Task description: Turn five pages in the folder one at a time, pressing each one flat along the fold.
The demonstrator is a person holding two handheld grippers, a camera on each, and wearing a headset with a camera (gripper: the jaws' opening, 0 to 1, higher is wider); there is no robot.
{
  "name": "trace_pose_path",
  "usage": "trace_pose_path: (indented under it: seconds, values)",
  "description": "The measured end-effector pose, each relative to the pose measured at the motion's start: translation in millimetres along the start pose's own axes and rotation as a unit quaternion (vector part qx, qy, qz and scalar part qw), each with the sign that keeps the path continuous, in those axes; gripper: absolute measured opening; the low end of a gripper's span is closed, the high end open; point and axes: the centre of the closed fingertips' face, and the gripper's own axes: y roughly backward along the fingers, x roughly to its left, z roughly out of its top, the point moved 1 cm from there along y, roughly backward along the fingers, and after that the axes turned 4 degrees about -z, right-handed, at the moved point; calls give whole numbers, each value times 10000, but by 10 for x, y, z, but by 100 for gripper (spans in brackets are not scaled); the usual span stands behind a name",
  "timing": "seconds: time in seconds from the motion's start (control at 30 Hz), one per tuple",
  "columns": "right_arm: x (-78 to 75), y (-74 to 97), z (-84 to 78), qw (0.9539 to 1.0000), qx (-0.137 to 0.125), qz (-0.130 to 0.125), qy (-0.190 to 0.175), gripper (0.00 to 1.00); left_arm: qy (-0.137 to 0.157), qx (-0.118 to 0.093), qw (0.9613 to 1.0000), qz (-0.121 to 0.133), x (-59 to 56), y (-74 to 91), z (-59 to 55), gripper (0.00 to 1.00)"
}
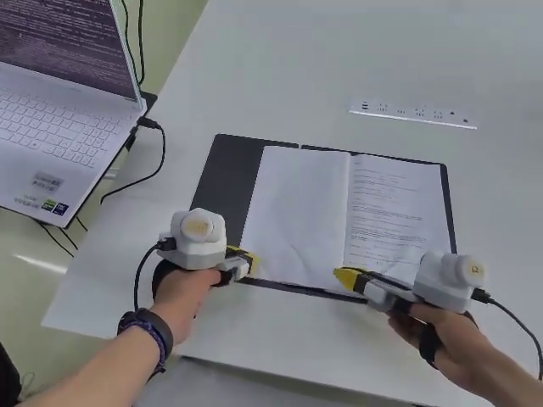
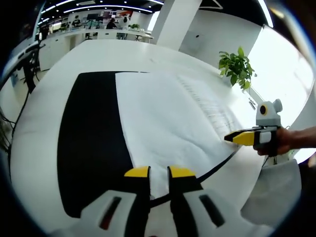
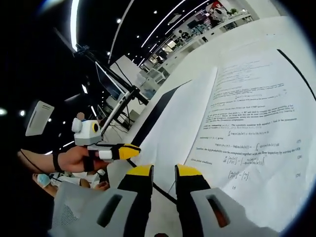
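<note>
Head view has the folder [image 1: 222, 174] lying open on the white table [image 1: 280, 59], dark cover flat. A blank sheet [image 1: 297, 212] lies on its left half and a printed page [image 1: 394, 203] on its right. My left gripper [image 1: 246, 264] sits at the blank sheet's lower corner and my right gripper [image 1: 344, 276] at the foot of the fold. In both gripper views a narrow gap shows between the jaws, and they clamp nothing.

I judge these sheets thin, light and floppy. The blank one already shows soft wrinkles, so a hard pinch or a quick pull would likely crease or tear it. The best hold looks to be the printed page's free lower corner, well away from the fold, lifting only the top sheet.

The printed page carries lines of text with numbered formulas, too small to read. Stickers on the laptop [image 1: 51, 144] and marks on the power strip [image 1: 413, 112] are also illegible.
</note>
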Motion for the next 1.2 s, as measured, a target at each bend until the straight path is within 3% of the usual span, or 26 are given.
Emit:
trace_pose_path:
  seconds: [0.1, 0.37, 0.53, 0.7, 0.93, 1.2]
  values:
    - [-11, 58, 48, 10000, -73, -12, -19, 15, -62, -15, 10000, -2, -32, 31, 54, 15]
    - [-29, 210, 119, 9997, -132, -177, 38, 22, -272, 75, 9996, -39, -139, 136, 112, 26]
    - [-51, 326, 184, 9991, -280, -307, 126, 30, -321, 22, 9995, -63, -204, 206, 175, 31]
    - [-58, 450, 254, 9975, -282, -413, 503, 32, -405, -71, 9991, -64, -258, 286, 264, 37]
    - [-85, 619, 417, 9943, -481, -563, 768, 40, -610, -177, 9980, -40, -336, 396, 384, 44]
    - [-118, 838, 471, 9904, -538, -758, 1019, 49, -782, -298, 9964, -137, -454, 521, 490, 48]
